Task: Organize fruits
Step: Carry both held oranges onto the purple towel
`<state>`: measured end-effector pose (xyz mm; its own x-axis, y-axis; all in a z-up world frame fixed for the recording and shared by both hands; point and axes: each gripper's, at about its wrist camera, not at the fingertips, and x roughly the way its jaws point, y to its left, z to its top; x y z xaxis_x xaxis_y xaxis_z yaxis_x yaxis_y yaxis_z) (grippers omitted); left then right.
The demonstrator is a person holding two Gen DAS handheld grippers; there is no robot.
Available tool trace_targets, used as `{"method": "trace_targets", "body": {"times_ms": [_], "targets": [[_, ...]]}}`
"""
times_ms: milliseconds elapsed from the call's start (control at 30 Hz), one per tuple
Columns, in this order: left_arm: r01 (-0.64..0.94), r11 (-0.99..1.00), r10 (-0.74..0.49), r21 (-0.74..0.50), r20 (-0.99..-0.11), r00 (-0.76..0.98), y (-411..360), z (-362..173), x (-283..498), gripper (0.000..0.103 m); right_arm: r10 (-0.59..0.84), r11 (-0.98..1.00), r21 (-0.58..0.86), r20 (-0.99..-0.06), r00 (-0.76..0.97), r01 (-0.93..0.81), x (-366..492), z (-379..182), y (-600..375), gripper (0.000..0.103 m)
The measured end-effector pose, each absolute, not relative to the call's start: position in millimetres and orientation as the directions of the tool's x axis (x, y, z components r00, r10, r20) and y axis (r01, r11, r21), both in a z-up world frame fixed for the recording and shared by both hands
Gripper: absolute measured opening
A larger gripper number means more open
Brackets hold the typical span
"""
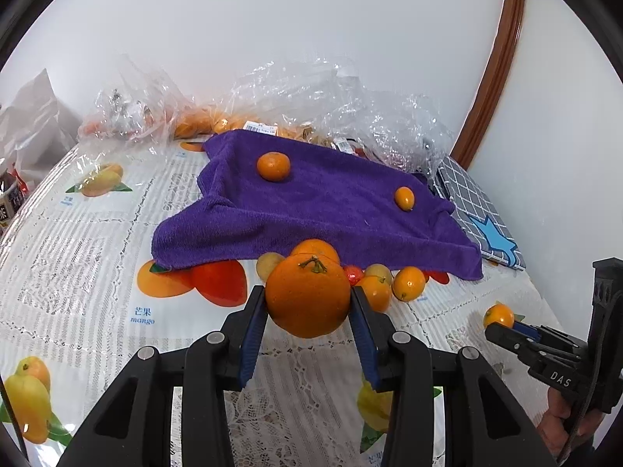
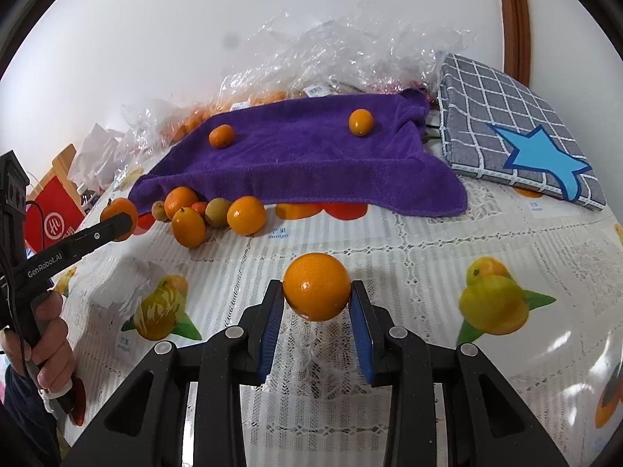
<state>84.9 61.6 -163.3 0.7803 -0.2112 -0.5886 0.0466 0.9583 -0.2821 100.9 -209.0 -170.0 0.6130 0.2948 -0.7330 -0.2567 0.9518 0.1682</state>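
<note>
Towel (image 1: 331, 210) as target: left gripper (image 1: 309, 307) clamps stemmed orange (image 1: 307, 295), right gripper (image 2: 316, 297) clamps smooth orange (image 2: 316, 292); lift clear over towel's near edge, set down gently beside tangerine (image 1: 273, 166).

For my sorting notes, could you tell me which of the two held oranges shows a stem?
The orange in the left gripper; its green-brown stem points up.

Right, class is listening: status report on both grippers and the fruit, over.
Left gripper shut on stemmed orange. Right gripper shut on smaller orange. Two fruits already on purple towel. Loose fruit pile at towel's front edge, over.
</note>
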Motion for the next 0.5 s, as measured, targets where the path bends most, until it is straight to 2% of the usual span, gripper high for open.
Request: {"method": "trace_targets", "body": {"times_ms": [500], "targets": [[0.023, 0.948, -0.208, -0.319, -0.559, 0.802, 75, -149, 82, 0.04, 0.271, 0.961, 0.156, -0.713, 0.647, -0.23, 106, -144, -221, 0.034]]}}
